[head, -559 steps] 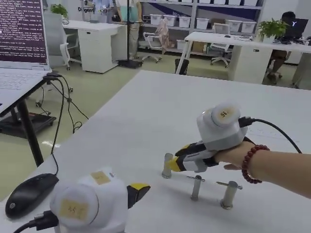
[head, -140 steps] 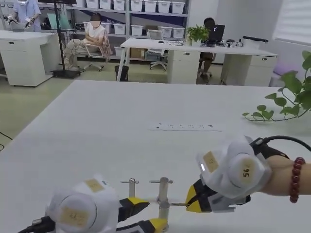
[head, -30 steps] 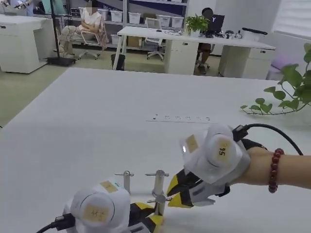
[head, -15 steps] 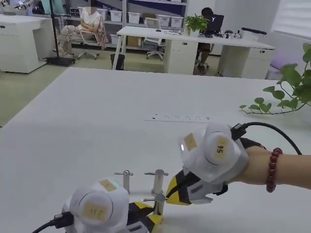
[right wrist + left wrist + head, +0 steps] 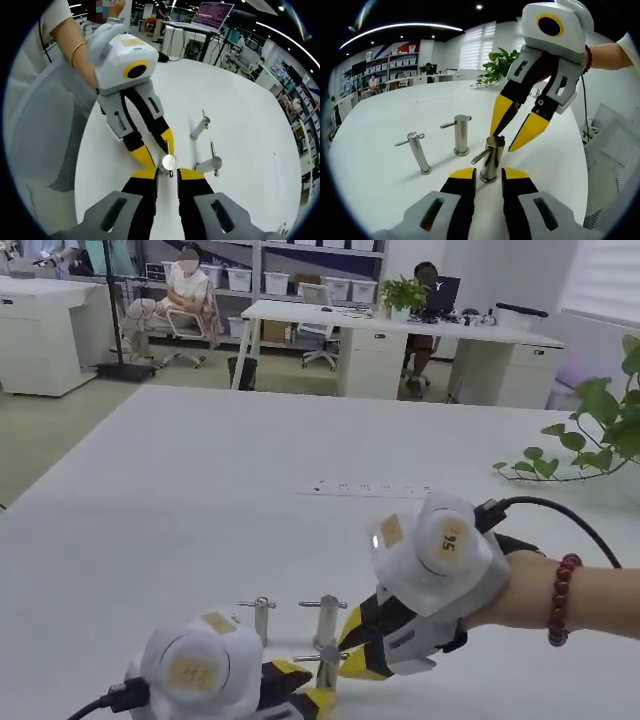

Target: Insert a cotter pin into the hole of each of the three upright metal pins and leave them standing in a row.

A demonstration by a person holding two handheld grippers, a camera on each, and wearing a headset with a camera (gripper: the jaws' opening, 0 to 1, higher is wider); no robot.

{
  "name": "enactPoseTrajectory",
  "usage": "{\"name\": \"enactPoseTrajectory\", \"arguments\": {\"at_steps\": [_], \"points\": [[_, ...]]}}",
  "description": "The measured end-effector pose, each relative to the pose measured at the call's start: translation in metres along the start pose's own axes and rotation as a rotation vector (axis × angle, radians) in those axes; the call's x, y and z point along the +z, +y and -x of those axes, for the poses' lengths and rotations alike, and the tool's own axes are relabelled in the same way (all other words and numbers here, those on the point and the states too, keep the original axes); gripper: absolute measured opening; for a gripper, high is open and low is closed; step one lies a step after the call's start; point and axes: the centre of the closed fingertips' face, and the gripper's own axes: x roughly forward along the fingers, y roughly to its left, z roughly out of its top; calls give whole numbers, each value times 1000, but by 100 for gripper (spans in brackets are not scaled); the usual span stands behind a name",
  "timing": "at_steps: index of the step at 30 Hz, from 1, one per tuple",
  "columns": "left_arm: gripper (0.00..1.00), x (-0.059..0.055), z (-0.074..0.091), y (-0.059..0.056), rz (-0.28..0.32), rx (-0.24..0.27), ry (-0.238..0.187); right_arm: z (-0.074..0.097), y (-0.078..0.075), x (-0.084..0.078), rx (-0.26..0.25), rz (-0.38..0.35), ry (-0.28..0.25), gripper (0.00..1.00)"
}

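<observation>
Three upright metal pins stand in a row on the white table (image 5: 200,500). The far pin (image 5: 417,151) and the middle pin (image 5: 461,134) each carry a cotter pin through the top. My left gripper (image 5: 489,175) is shut on the base of the nearest pin (image 5: 492,159) (image 5: 324,668). A cotter pin (image 5: 478,157) pokes out of that pin's side. My right gripper (image 5: 504,143) (image 5: 352,655) comes down from above, its yellow tips at the pin's top, shut on the cotter pin's other end. In the right gripper view the pin's round top (image 5: 169,161) lies between my right gripper (image 5: 168,175) tips.
A white power strip (image 5: 370,488) lies mid-table and a leafy plant (image 5: 600,430) hangs over the right side. The right gripper's cable (image 5: 560,515) trails right. Desks, shelves and seated people are far behind.
My right gripper has sunk slightly toward the nearest pin. The left gripper and all three pins have stayed where they were.
</observation>
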Motion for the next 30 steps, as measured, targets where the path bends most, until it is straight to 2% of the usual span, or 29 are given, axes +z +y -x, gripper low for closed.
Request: {"name": "enactPoseTrajectory", "arguments": {"at_steps": [6,10,13,22,30], "points": [[28,-3,9,2,0,-5,14,-8,-2,5,17,-65,-34,20],[31,1,13,4,15,-5,-8,-12,-3,4,26,-106,-42,20],[34,3,15,3,21,-7,-19,-15,-5,7,36,-156,-68,19],[39,8,19,2,39,-8,-49,-18,-4,6,47,-176,-80,15],[47,12,28,-3,34,-21,-79,-18,-6,6,39,-183,-102,13]]}}
